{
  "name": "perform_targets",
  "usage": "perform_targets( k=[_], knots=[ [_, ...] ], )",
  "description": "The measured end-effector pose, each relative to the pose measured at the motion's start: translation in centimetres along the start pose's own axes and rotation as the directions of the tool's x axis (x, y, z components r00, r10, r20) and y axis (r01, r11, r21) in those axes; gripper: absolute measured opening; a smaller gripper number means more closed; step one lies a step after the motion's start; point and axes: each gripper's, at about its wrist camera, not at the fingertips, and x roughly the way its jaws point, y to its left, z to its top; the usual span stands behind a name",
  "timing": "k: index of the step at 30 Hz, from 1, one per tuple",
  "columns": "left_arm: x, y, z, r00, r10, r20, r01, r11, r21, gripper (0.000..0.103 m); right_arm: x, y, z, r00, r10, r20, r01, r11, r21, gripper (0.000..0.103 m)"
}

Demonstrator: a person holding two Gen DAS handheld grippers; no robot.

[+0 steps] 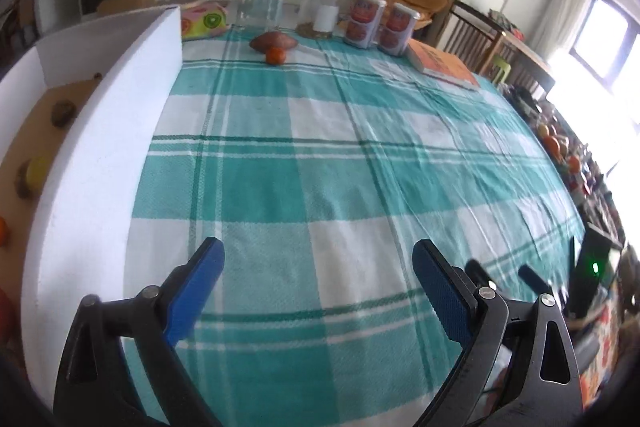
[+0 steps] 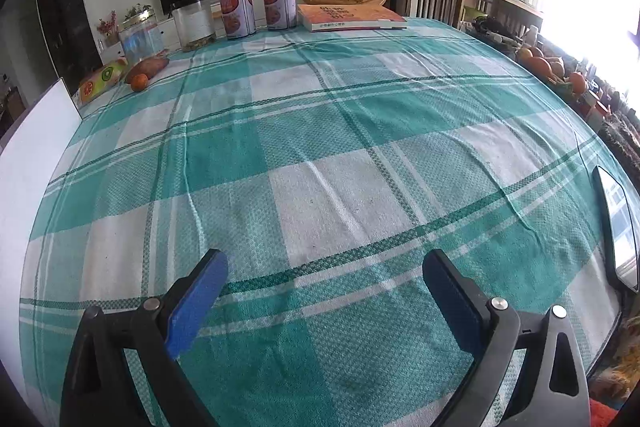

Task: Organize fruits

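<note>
A small orange fruit (image 1: 275, 55) lies at the far side of the checked tablecloth (image 1: 320, 167), touching a brown sweet potato (image 1: 274, 41); both also show in the right wrist view, the orange fruit (image 2: 139, 82) and the sweet potato (image 2: 147, 67). A white-walled box (image 1: 108, 131) stands on the left and holds a kiwi (image 1: 63, 113), a yellow fruit (image 1: 37, 171) and an orange fruit (image 1: 3, 231). My left gripper (image 1: 318, 259) is open and empty beside the box wall. My right gripper (image 2: 324, 269) is open and empty over the cloth.
At the far edge stand a glass jar (image 1: 260, 5), a black-lidded jar (image 1: 323, 11), two cans (image 1: 380, 23), a book (image 1: 442, 65) and a fruit-print pack (image 1: 202, 21). A phone (image 2: 618, 227) lies at the right. More fruit (image 2: 540, 65) sits beyond the table's right edge.
</note>
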Motion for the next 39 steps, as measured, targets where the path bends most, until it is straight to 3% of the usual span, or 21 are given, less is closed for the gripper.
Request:
perform_targets(
  k=[4,8,12,17,21,22,23,24,25,29,32,39],
  knots=[
    [4.7,1.0,3.2,0.993,0.089,0.079,-0.080,0.990,-0.117,0.096,0.1,-0.3,0.0,1.000,0.021,-0.009,-0.021,1.000,0.016,0.098],
    [10.4,1.7,7.9,0.988,0.129,0.090,-0.114,0.981,-0.159,0.096,0.6,-0.3,0.0,0.998,0.051,-0.039,-0.050,0.998,0.025,0.098],
    [15.7,2.4,12.9,0.989,0.138,0.049,-0.131,0.984,-0.124,0.095,1.2,-0.2,-0.1,0.996,0.070,-0.061,-0.068,0.997,0.030,0.098],
    [19.7,2.6,16.7,0.982,0.180,0.058,-0.178,0.984,-0.028,0.087,1.6,0.6,0.0,0.996,0.057,-0.072,-0.057,0.998,-0.002,0.103],
    [22.1,3.0,18.1,0.981,0.188,0.043,-0.188,0.982,-0.006,0.077,2.0,1.2,0.1,0.996,0.035,-0.081,-0.038,0.998,-0.042,0.103],
    [22.6,3.0,18.1,0.981,0.190,0.038,-0.190,0.982,0.004,0.070,2.0,1.2,0.1,0.996,0.033,-0.081,-0.037,0.998,-0.046,0.103],
    [22.8,3.0,18.2,0.980,0.198,0.030,-0.198,0.980,0.011,0.070,2.0,1.3,0.1,0.996,0.032,-0.081,-0.036,0.998,-0.046,0.103],
    [22.6,2.9,18.2,0.981,0.190,0.041,-0.191,0.982,0.012,0.057,2.0,1.2,0.2,0.996,0.033,-0.081,-0.036,0.998,-0.046,0.103],
    [22.5,2.9,18.3,0.985,0.166,0.044,-0.166,0.986,0.011,0.031,2.0,1.2,0.2,0.996,0.032,-0.081,-0.036,0.998,-0.046,0.103],
    [21.1,2.9,17.5,0.978,0.191,0.080,-0.193,0.981,0.016,0.029,2.1,1.2,0.2,0.996,0.029,-0.081,-0.033,0.998,-0.049,0.103],
    [19.7,2.5,16.4,0.976,0.208,0.056,-0.209,0.978,0.007,0.029,2.2,1.2,0.3,0.996,0.027,-0.081,-0.031,0.998,-0.049,0.103],
    [12.3,1.1,10.1,0.991,0.135,0.001,-0.134,0.989,-0.069,0.029,2.2,1.2,0.3,0.996,0.036,-0.078,-0.039,0.998,-0.047,0.103]
  ],
)
